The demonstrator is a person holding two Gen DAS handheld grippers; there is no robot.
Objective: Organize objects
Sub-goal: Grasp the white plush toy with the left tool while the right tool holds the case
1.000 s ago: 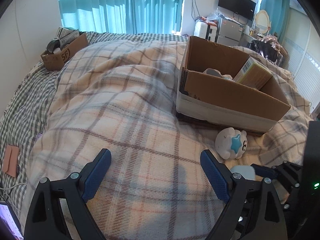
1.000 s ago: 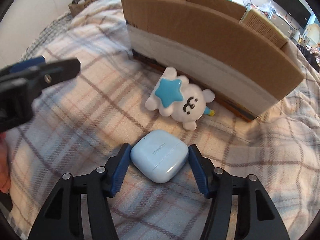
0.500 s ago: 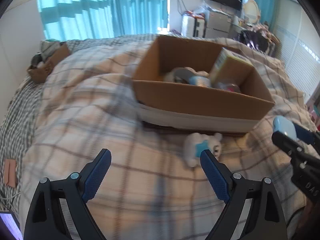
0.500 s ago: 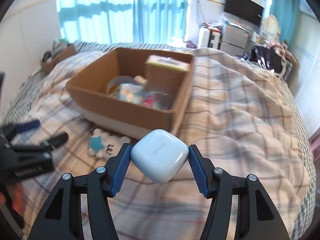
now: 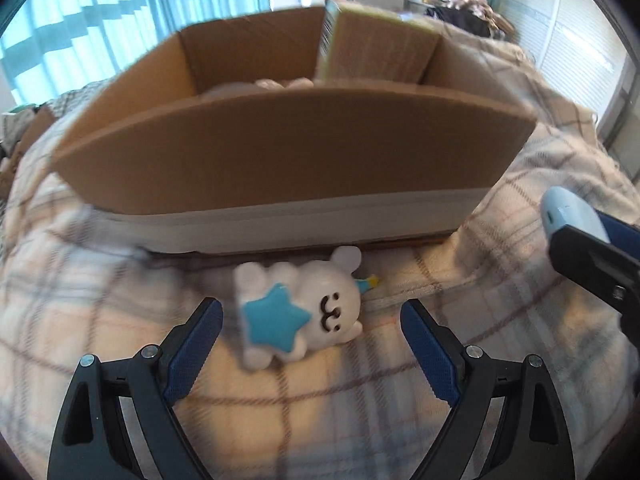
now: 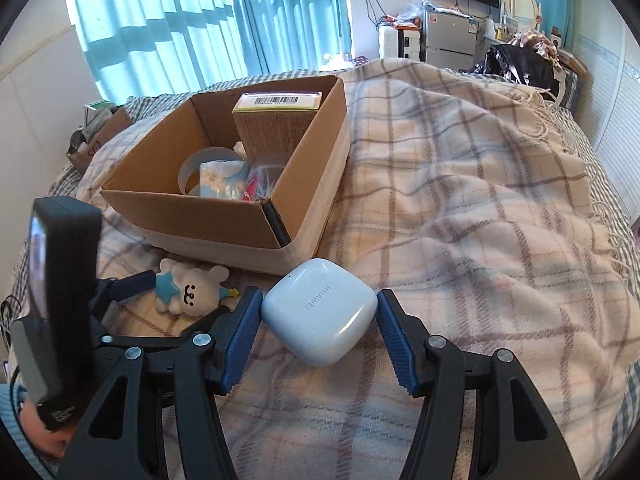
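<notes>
A white bear toy with a blue star (image 5: 300,314) lies on the plaid blanket just in front of the cardboard box (image 5: 288,152). My left gripper (image 5: 312,340) is open, its fingers on either side of the toy, apart from it. My right gripper (image 6: 318,326) is shut on a pale blue earbud case (image 6: 318,316), held above the blanket to the right of the box (image 6: 192,212). The case also shows at the right edge of the left wrist view (image 5: 572,212). The toy (image 6: 188,290) and the left gripper (image 6: 120,312) show in the right wrist view.
The box holds a tall carton (image 6: 276,124), a clear cup (image 6: 208,168) and small packets. A smaller cardboard box (image 6: 104,136) sits at the far left of the bed. Curtains, a fridge and clutter stand beyond the bed.
My left gripper has moved down and forward to the bear toy, which now lies between its open fingers. My right gripper holds the lifted case and has shifted a little.
</notes>
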